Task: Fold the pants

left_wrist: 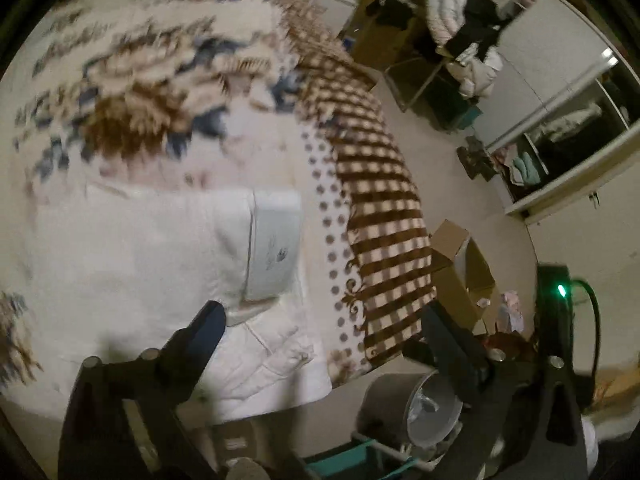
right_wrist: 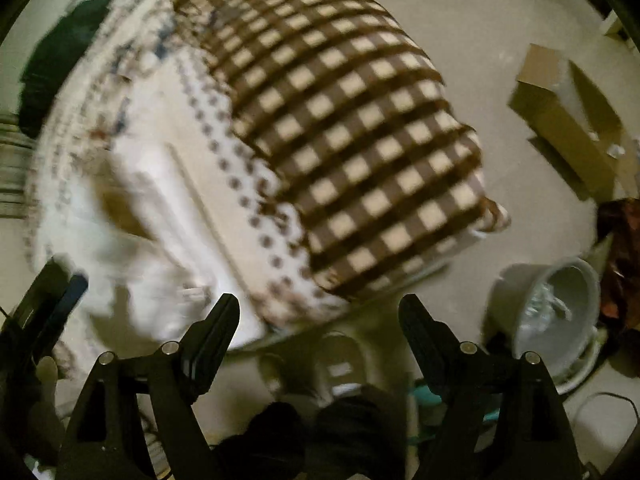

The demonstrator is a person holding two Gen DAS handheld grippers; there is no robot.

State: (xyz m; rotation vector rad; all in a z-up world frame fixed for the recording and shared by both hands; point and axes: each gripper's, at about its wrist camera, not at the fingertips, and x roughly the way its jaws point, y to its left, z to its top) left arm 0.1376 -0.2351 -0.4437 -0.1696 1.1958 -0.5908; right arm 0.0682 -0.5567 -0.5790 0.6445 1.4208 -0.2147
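Pants: we see the white pants lying on the bed, near the edge closest to us; a pale grey rectangular patch sits on their right part. In the right wrist view the pants are blurred.
Left tool: our left tool stands with its jaws spread wide and nothing between them; its left finger hangs over the pants' near edge, the right one past the bed's edge, over the floor.
Right tool: our right tool is also spread wide and holds nothing; it hangs over the corner of the bed.
Bedding: a floral cover, with a brown-and-cream checked blanket draped over the side.
Floor: an open cardboard box and a grey bucket stand beside the bed.
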